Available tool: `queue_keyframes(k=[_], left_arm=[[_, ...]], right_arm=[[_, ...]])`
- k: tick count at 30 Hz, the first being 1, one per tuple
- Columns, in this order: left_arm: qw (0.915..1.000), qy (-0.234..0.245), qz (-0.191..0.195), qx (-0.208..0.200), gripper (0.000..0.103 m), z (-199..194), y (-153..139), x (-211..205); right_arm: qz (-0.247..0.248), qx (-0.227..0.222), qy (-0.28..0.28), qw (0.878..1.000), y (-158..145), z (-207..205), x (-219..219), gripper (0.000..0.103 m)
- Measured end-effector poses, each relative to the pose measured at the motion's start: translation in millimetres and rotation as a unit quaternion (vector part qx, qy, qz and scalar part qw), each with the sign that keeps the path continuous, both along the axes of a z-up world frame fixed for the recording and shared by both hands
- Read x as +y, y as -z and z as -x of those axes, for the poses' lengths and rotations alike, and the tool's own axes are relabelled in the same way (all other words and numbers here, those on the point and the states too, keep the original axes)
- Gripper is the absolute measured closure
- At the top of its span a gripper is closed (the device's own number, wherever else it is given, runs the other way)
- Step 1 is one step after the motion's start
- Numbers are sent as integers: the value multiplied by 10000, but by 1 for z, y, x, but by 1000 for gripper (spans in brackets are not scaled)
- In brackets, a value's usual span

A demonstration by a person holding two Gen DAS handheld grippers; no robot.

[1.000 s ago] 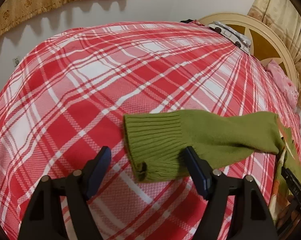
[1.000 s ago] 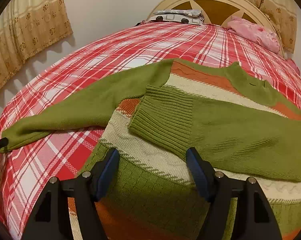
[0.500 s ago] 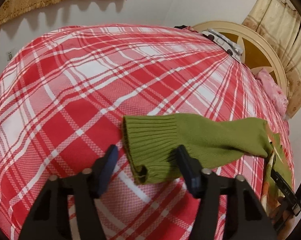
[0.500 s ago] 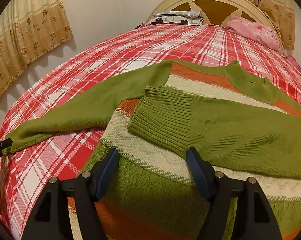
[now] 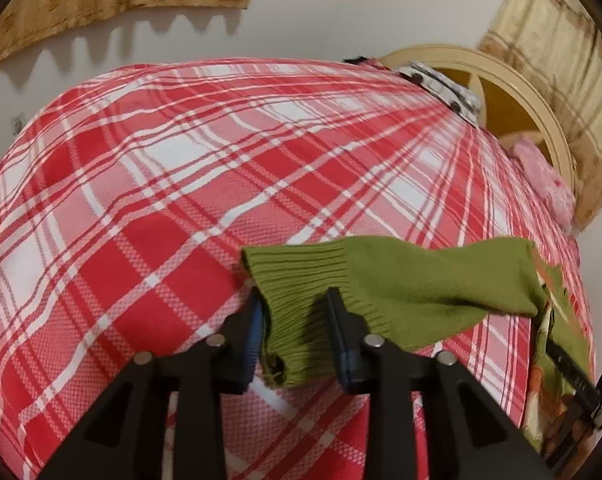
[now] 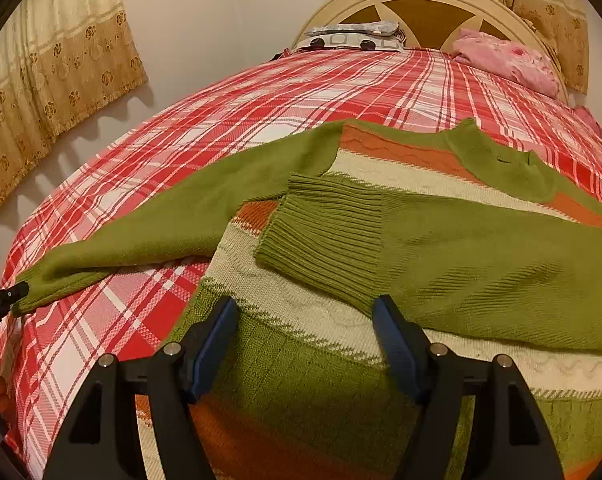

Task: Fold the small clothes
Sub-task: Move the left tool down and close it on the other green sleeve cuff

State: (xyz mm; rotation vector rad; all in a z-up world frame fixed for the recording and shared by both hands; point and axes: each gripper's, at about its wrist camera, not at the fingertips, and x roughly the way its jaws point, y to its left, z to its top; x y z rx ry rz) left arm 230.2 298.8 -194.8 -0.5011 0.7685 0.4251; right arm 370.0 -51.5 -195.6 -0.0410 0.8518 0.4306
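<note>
L claw pinched on sleeve cuff, R claw idle over sweater body.

My left gripper (image 5: 295,320) has just been closing w/ the green ribbed knit cuff (image 5: 297,300) between its pads; now nipped narrow on it. Risk: grip catches only the cuff edge, so it slips out on lift, or the sleeve drags the green-cream-orange striped knit sweater (image 6: 301,360) askew on the red plaid bedspread (image 5: 141,200). Right gripper (image 6: 305,332) gapes wide, holds nothing. Only the right view shows the other sleeve (image 6: 441,248) folded across the chest, collar at 1 o'clock; the left view alone shows the pinch.
</note>
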Motion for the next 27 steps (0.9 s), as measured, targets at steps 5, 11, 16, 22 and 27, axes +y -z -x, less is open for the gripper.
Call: queue_keyframes(k=[5,11,16,22,27], left_arm=[[9987,211,-318,-345,99,-2,-26,-6],[9932,291,-660,-917,100,-11,-81,-2],[9832,162,-1085,-1458,101,-8,-123,10],[9864,270,-953,-1310,100,-9,-127,18],[9956,79,-606,-708,9,-3,-81,20]], right_arm=[[-20,11,-2,10000,0,0,-1,32],[-514,116,18,9986,0,-1,-14,32],[-861,204,86,9960,1,-2,-24,32],[-865,200,109,9960,0,-2,-24,32],[-880,203,125,9958,1,-1,-26,32]])
